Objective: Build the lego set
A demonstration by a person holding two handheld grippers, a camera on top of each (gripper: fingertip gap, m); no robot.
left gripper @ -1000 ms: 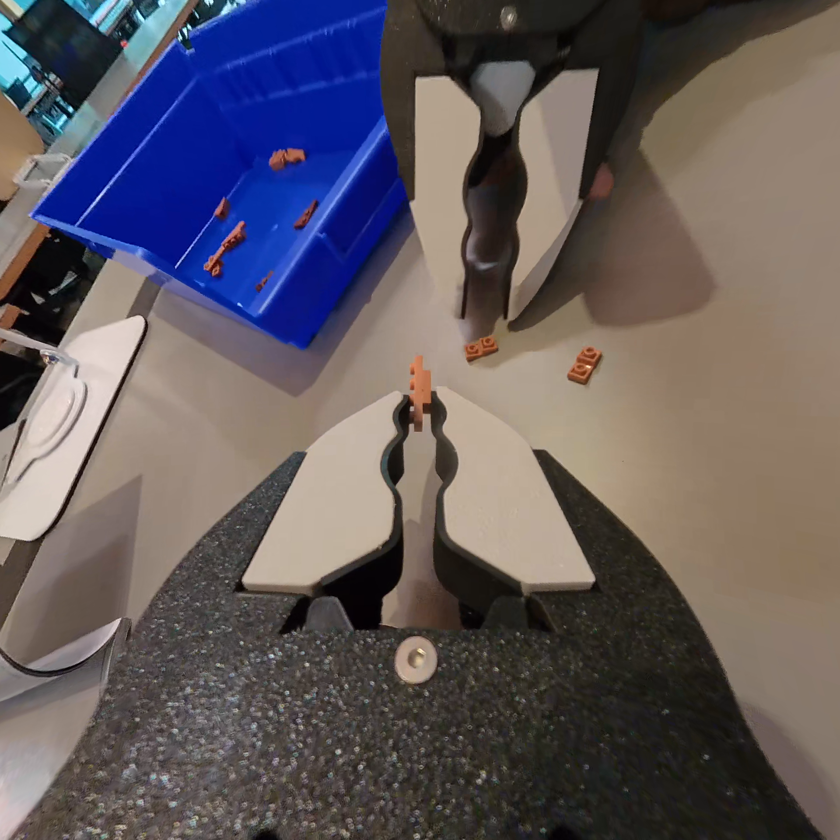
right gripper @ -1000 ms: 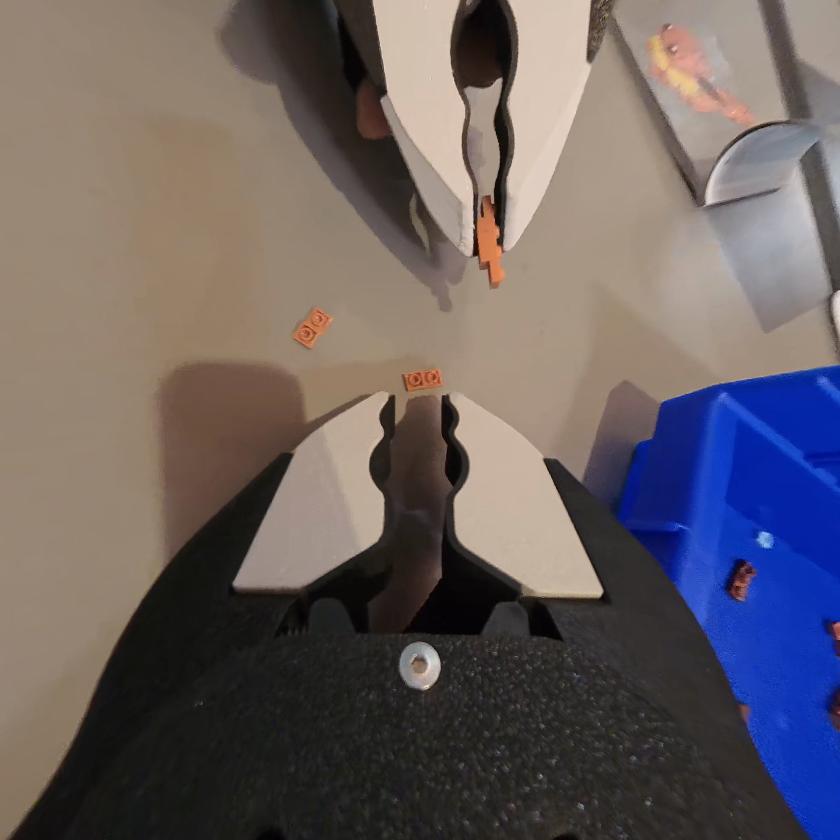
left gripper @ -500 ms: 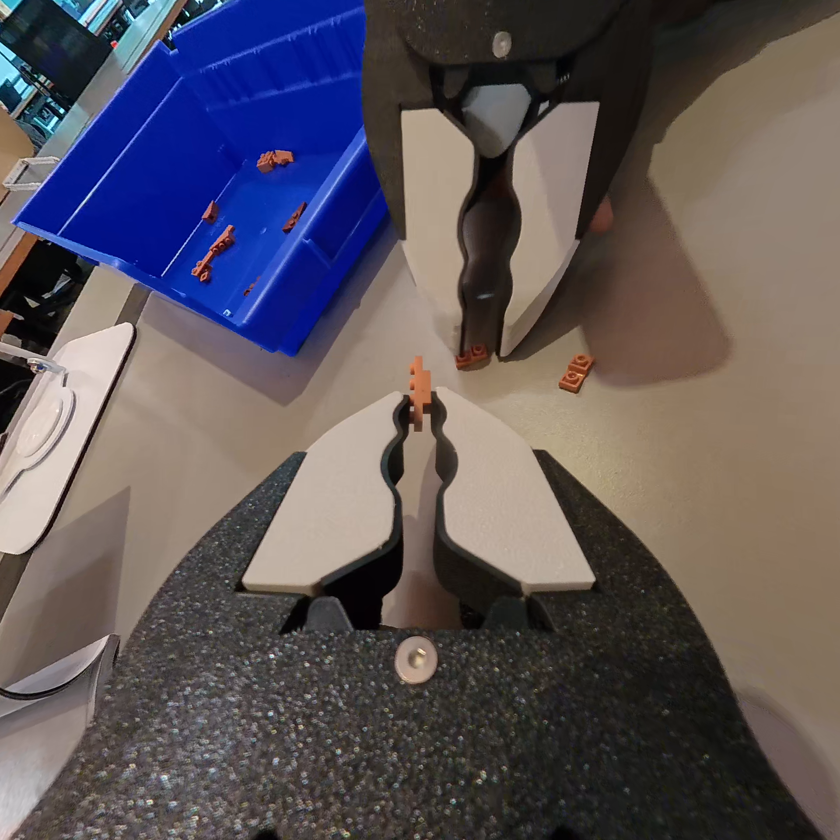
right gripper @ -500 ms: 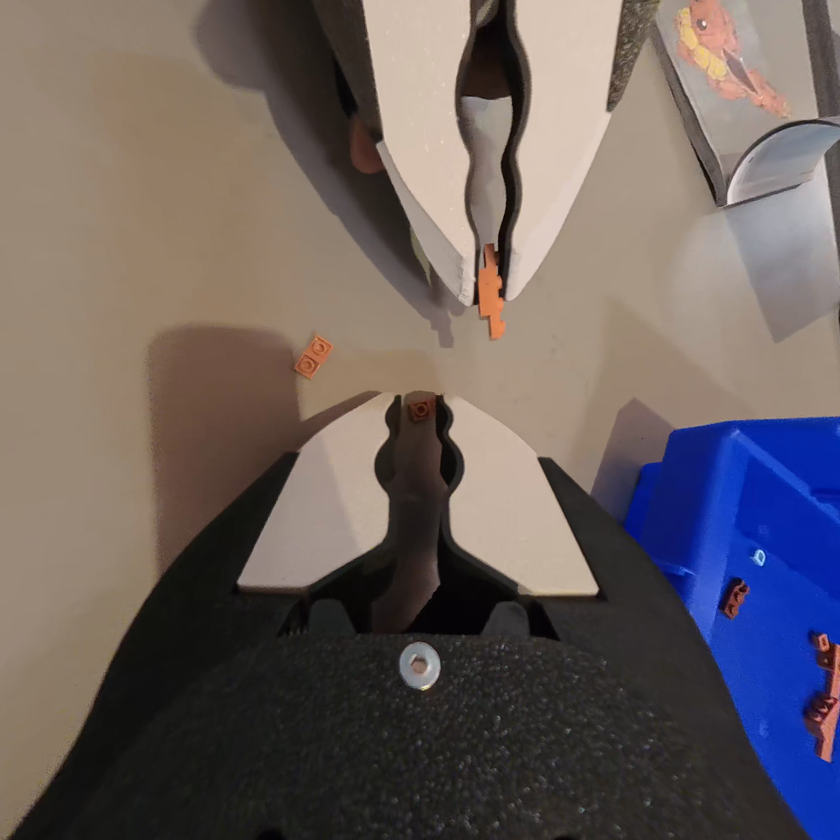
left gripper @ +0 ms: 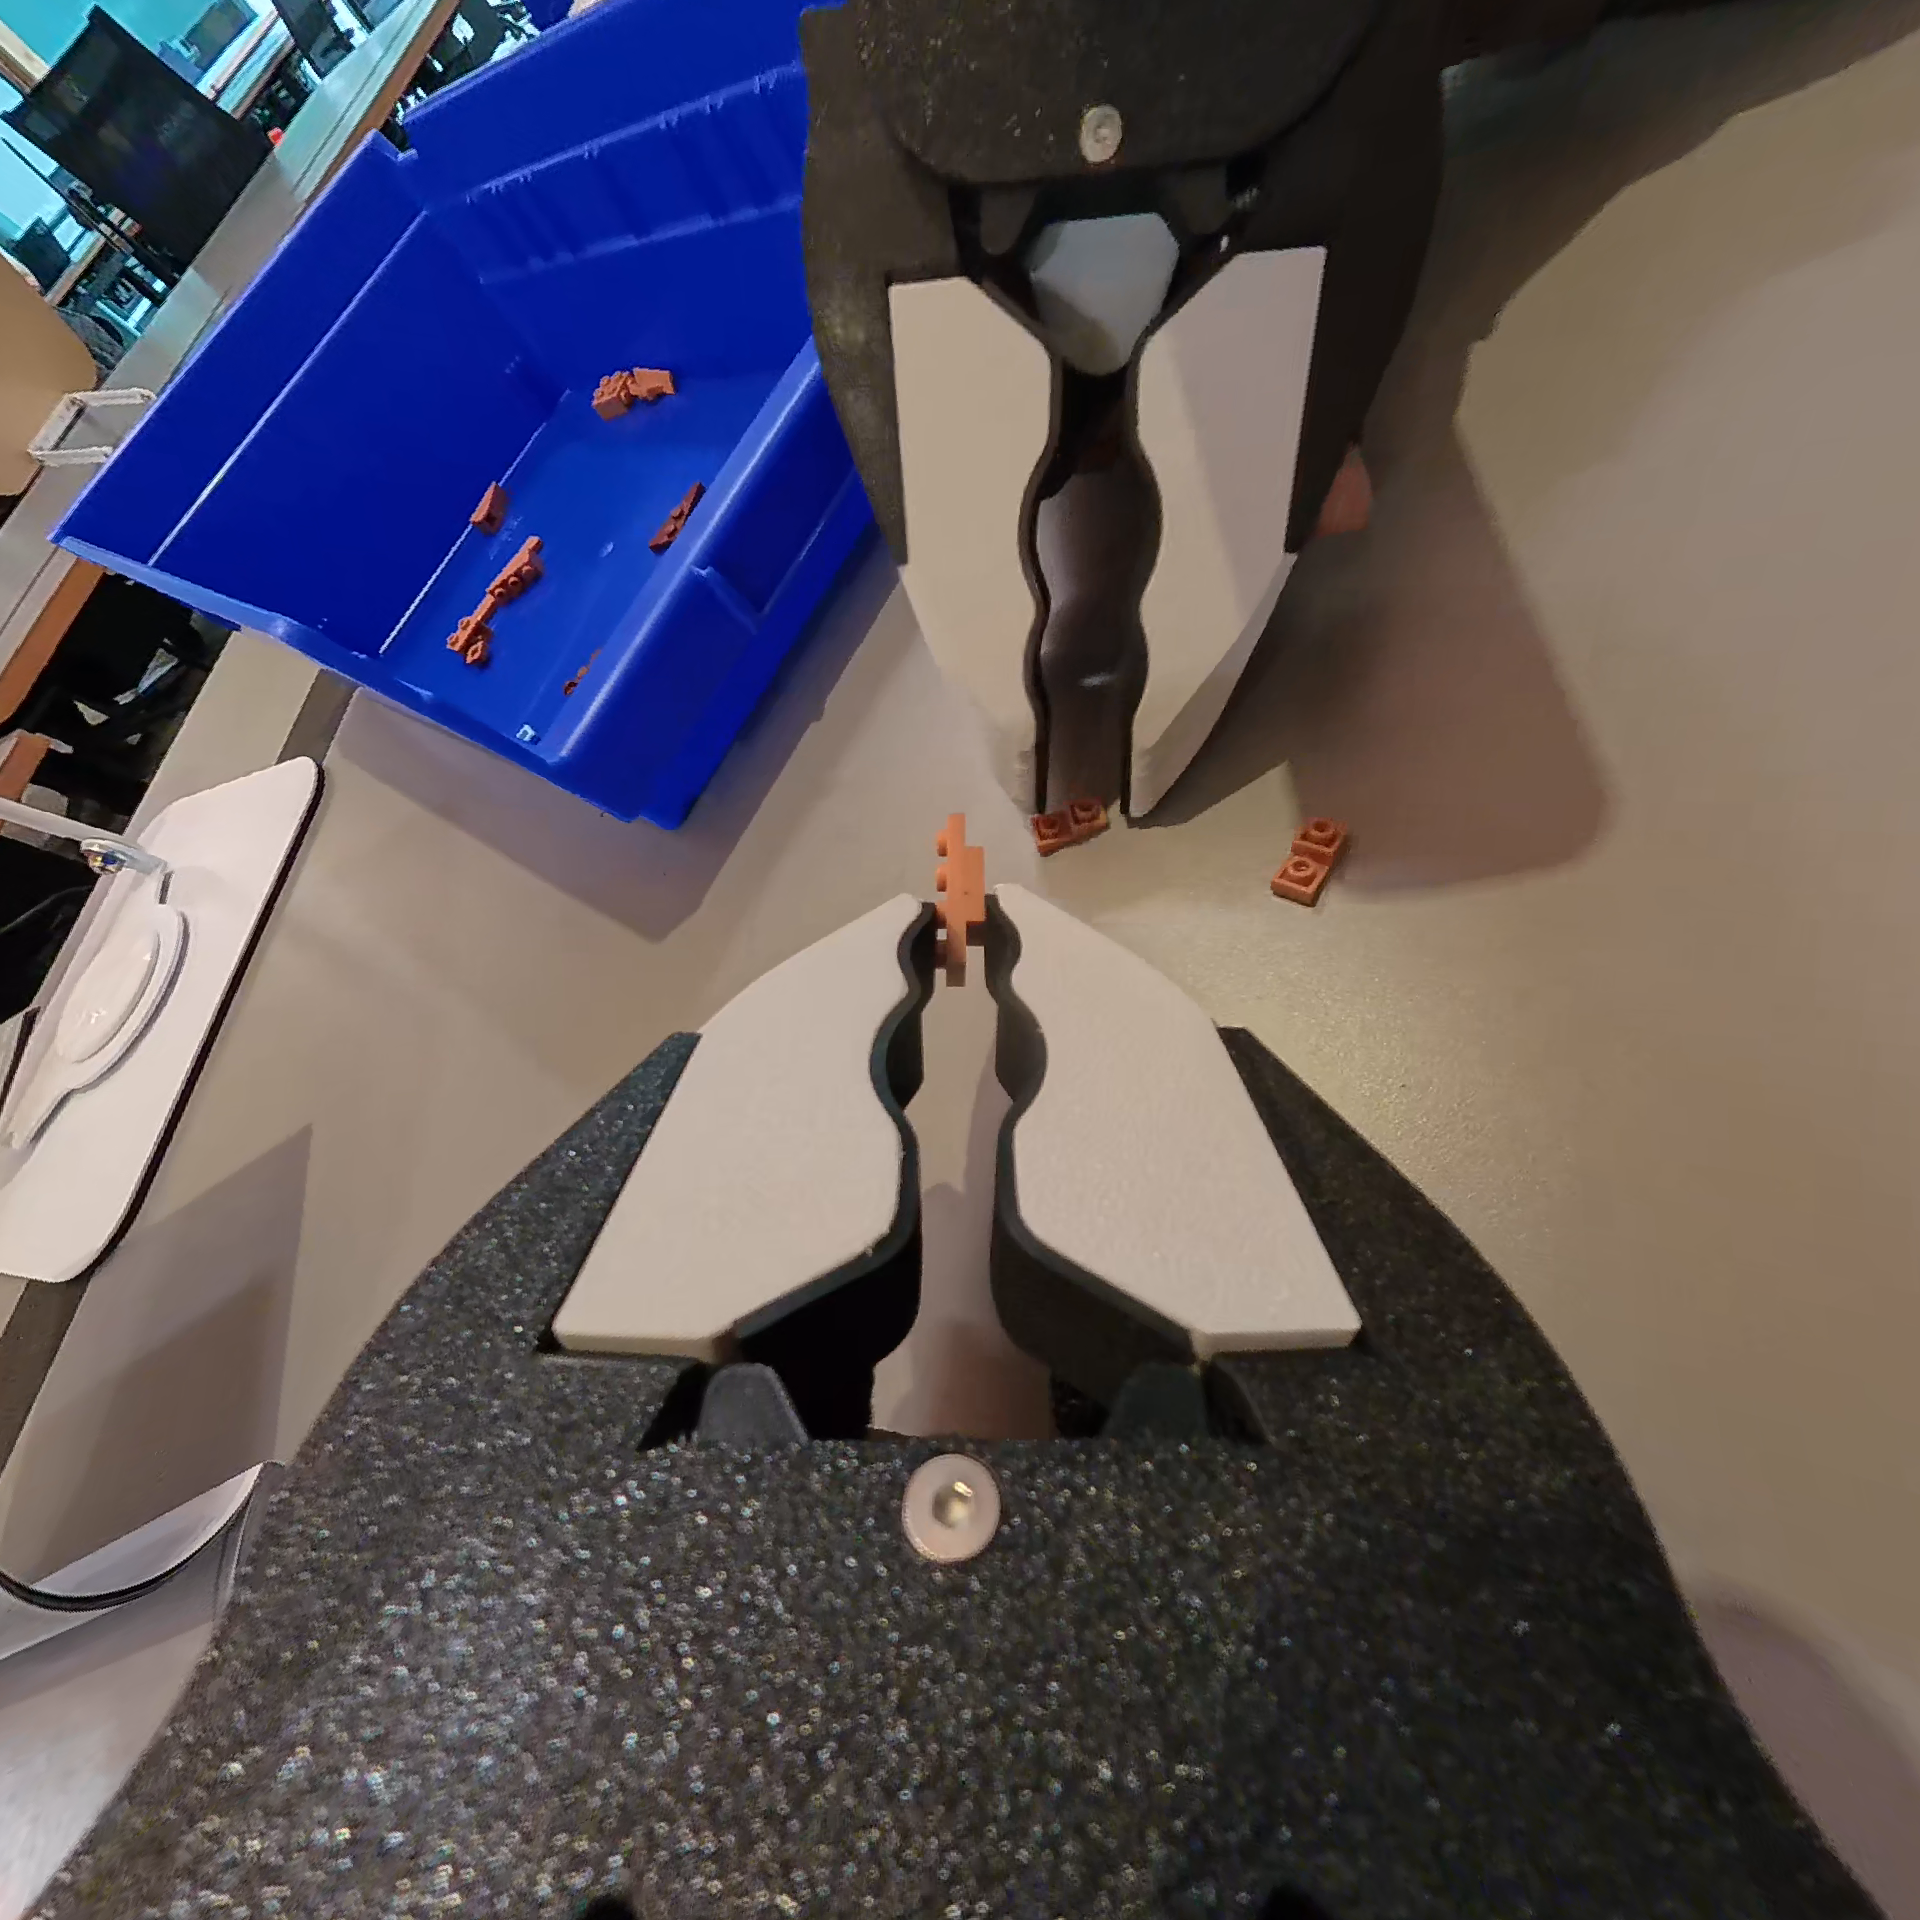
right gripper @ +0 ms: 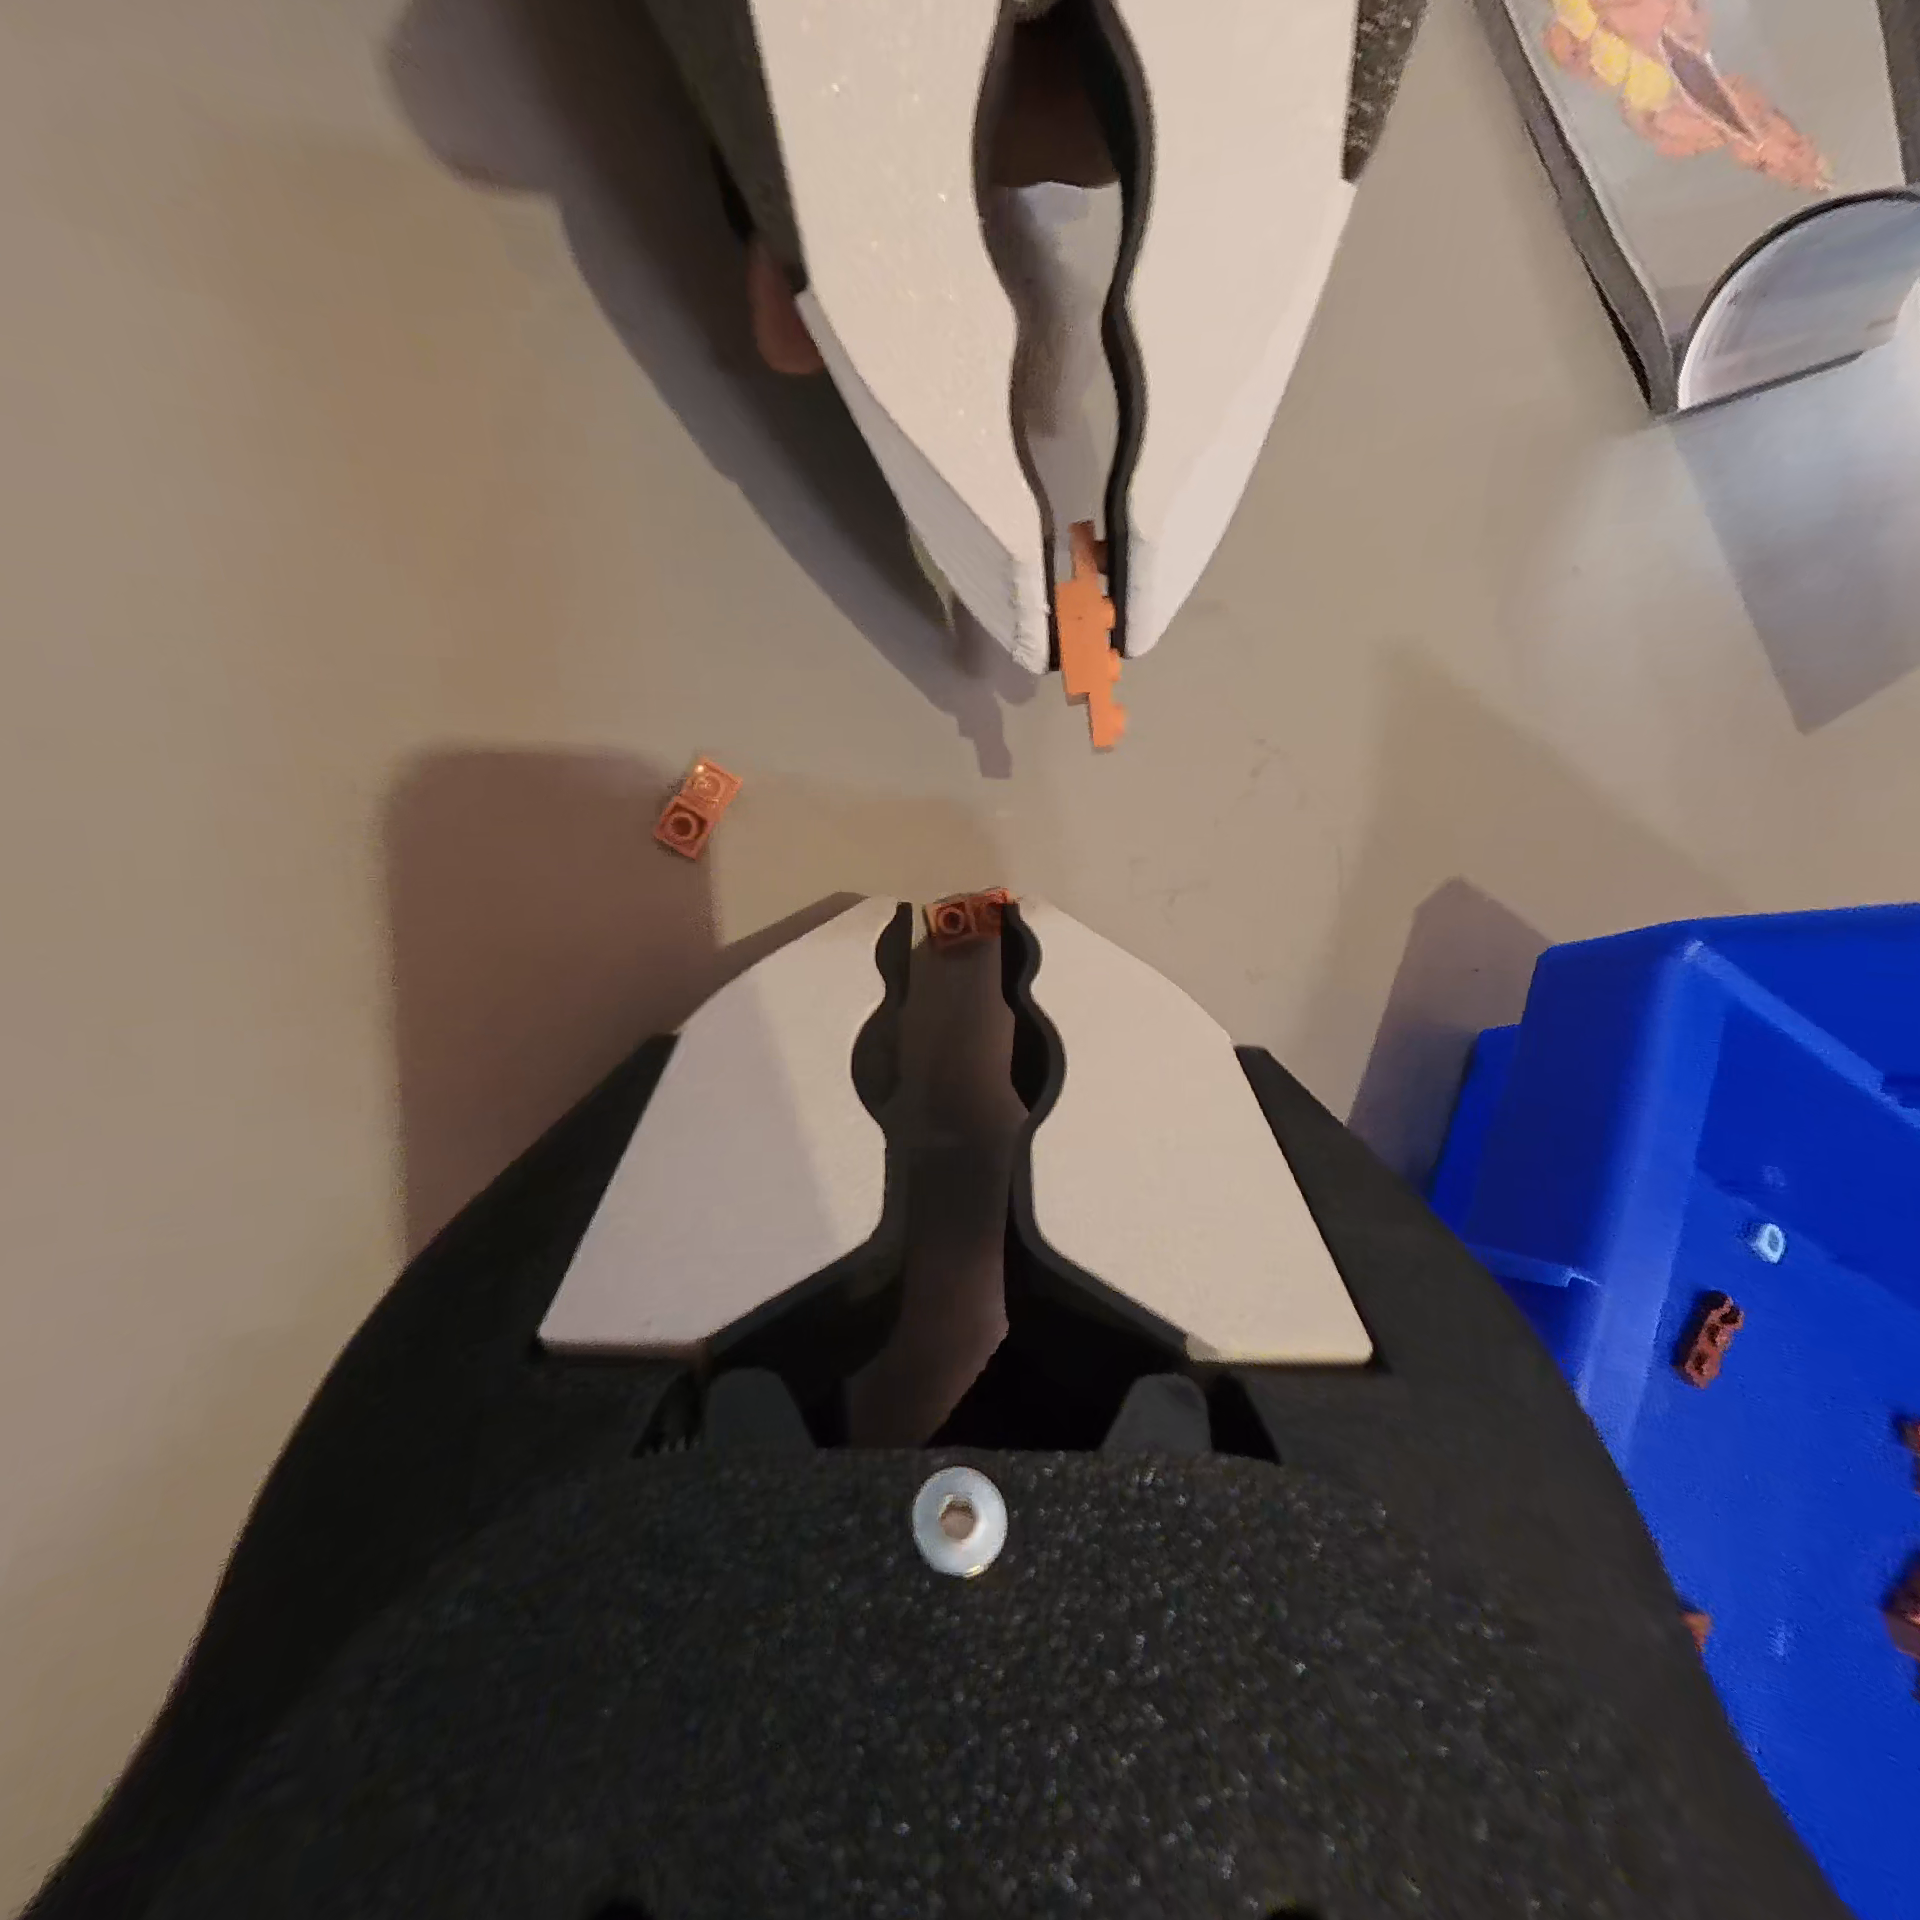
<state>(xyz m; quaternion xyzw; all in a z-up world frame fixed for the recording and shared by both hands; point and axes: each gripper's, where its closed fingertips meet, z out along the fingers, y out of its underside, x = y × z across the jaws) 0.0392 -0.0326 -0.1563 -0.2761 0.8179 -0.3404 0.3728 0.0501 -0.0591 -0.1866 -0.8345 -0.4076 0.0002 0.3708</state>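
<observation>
Two grippers: the left gripper (left gripper: 961, 914) has its jaws clamped on stacked orange plates (left gripper: 958, 894); the right gripper (right gripper: 961, 920) stands with narrow jaws around a two-stud orange plate (right gripper: 961, 920) on the surface (right gripper: 312, 520), a gap showing on one side.

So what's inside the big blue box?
The blue bin holds several small reddish-brown toy bricks scattered on its floor. The right gripper covers its near corner, so more might hide there.
</observation>
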